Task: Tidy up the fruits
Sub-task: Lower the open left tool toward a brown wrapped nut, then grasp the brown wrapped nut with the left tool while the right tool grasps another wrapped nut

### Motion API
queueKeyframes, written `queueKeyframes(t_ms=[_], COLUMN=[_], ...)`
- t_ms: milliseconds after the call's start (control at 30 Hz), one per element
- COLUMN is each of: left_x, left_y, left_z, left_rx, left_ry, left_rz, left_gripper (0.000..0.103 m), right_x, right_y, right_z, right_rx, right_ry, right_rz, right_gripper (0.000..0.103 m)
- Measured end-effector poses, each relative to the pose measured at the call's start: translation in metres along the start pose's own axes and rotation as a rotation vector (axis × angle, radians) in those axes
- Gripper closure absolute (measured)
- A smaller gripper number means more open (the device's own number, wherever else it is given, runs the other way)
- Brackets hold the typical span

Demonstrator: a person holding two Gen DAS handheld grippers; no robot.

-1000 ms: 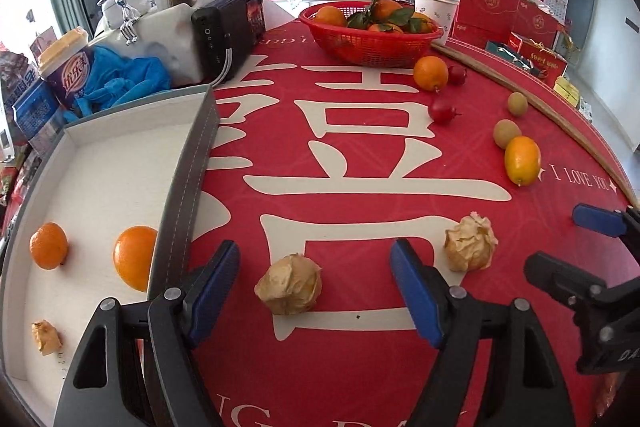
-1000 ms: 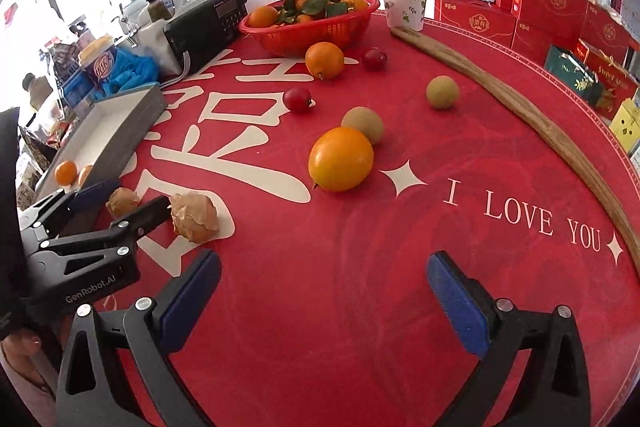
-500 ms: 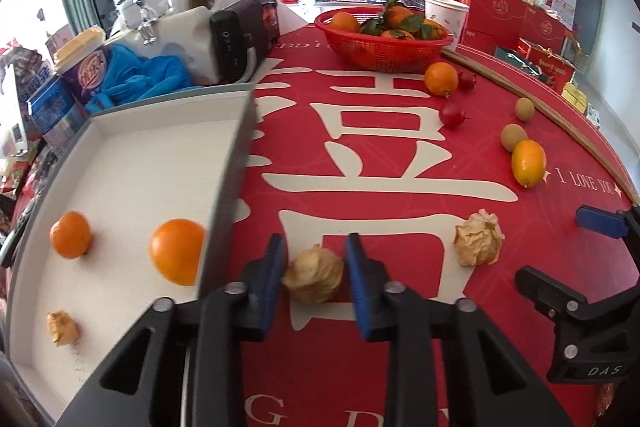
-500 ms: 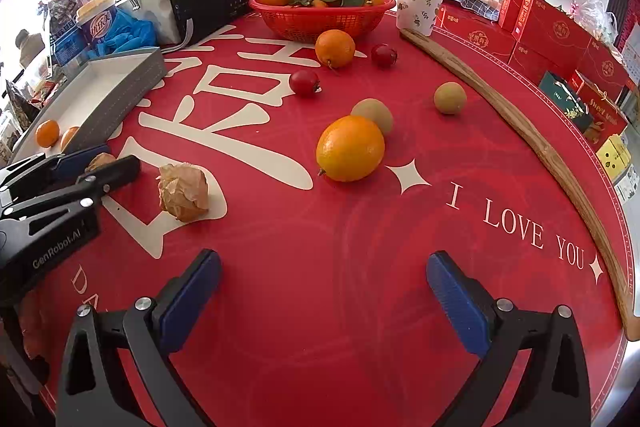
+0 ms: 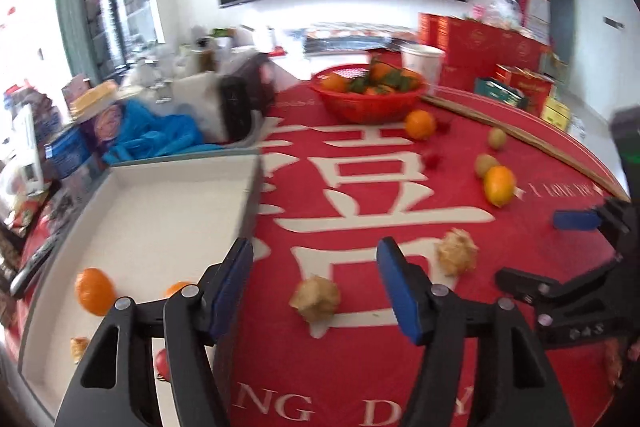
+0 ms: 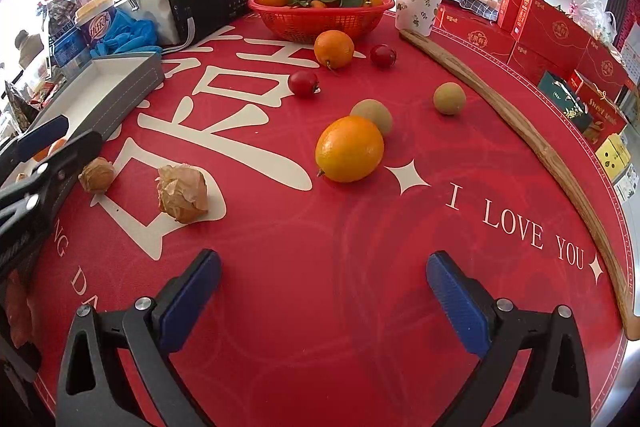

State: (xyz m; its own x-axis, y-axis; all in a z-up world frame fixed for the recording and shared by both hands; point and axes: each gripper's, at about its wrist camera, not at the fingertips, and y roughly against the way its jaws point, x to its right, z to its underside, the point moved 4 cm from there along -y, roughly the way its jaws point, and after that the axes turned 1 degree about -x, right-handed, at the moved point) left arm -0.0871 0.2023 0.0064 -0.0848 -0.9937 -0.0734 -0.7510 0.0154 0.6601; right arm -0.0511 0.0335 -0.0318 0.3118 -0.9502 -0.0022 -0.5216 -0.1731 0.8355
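Red round tablecloth (image 6: 320,247) with large cream characters is being worked over; a wide wall screen is showing at twelve o'clock.

Left gripper (image 5: 316,291): jaws are opening. Half a second ago the blue pads were pinched on the small papery tan husk fruit (image 5: 316,298); now the fruit is being left on the cloth, between the pads but clear of both. The left wrist view is smeared by motion and the frame is being carried upward. Judged a failed or abandoned pick: the husk slipped out instead of being lifted.

White shallow tray with grey stitched wall (image 5: 160,211) is lying at nine o'clock of the fruit, already loaded with two small oranges (image 5: 94,291), a husk fruit and a red fruit. This one is not yet delivered, so a fresh grasp is probably needed.

Right gripper (image 6: 322,295): jaws are being held wide over bare cloth, nothing between them. A second crumpled husk fruit (image 6: 182,193) is lying at eleven o'clock of it, a large orange citrus (image 6: 349,149) at twelve. Red mesh basket (image 6: 320,19) at the far edge is untouched.
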Motion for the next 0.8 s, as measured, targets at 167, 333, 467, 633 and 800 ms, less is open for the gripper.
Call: queueKeyframes(t_ms=[167,333,467,633,800], left_x=[0.016,0.010,0.014,0.023,0.023], left_y=[-0.008,-0.034,-0.035,-0.034,-0.032], left_z=[0.004,0.008,0.007,0.007,0.008], left_rx=[-0.057,-0.200,-0.192,-0.184,-0.184], left_ry=[-0.060,-0.005,-0.003,-0.011,-0.006], left_rz=[0.062,0.059,0.052,0.094,0.093], left_gripper=[0.035,0.034,0.037,0.076,0.077], right_x=[0.000,0.000,0.000,0.000,0.001], right_y=[0.000,0.000,-0.001,0.000,-0.001], right_z=[0.000,0.000,0.000,0.000,0.000], right_rx=[0.000,-0.001,-0.001,0.001,0.006], right_ry=[0.000,0.000,0.000,0.001,0.005], right_rz=[0.000,0.001,0.001,0.001,-0.002], right_gripper=[0.000,0.000,0.000,0.000,0.000])
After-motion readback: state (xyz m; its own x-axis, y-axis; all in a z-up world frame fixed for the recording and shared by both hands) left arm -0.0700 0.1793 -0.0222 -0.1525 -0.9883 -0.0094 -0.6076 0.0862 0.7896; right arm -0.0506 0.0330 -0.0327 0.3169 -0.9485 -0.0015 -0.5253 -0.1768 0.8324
